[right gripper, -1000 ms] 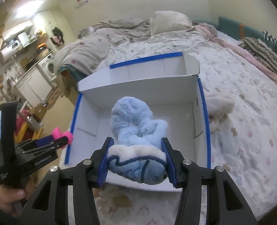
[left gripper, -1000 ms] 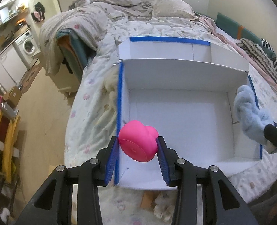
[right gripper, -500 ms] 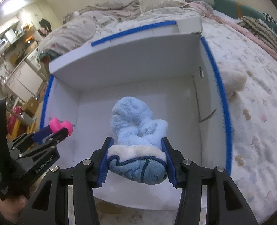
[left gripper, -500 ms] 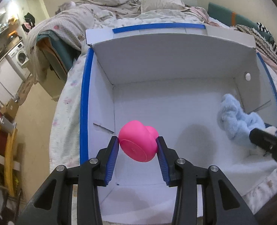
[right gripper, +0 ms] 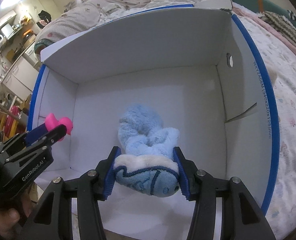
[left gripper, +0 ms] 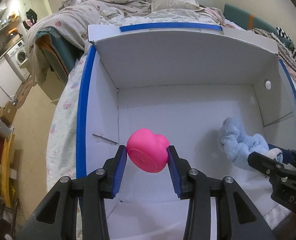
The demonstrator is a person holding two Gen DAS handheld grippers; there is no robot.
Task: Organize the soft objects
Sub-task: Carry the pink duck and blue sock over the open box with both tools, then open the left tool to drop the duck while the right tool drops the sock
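Note:
My left gripper (left gripper: 147, 156) is shut on a pink rubber toy (left gripper: 148, 153) and holds it inside the white box (left gripper: 184, 64) with blue-taped edges, near its left wall. The toy also shows in the right wrist view (right gripper: 59, 125). My right gripper (right gripper: 145, 165) is shut on a fluffy light blue plush (right gripper: 145, 140) and holds it low inside the same box (right gripper: 127, 46), toward the right side. The plush also shows in the left wrist view (left gripper: 240, 142), with the right gripper (left gripper: 268, 160) behind it.
The box sits on a bed with a floral sheet (right gripper: 288, 92), rumpled blankets and pillows (left gripper: 172, 0) behind it. A cream soft item (right gripper: 273, 76) lies outside the box's right wall. Left of the bed are floor, a washing machine (left gripper: 19, 55) and cabinets.
Both grippers have moved forward and down from above the box's near edge into the box, each still holding its object.

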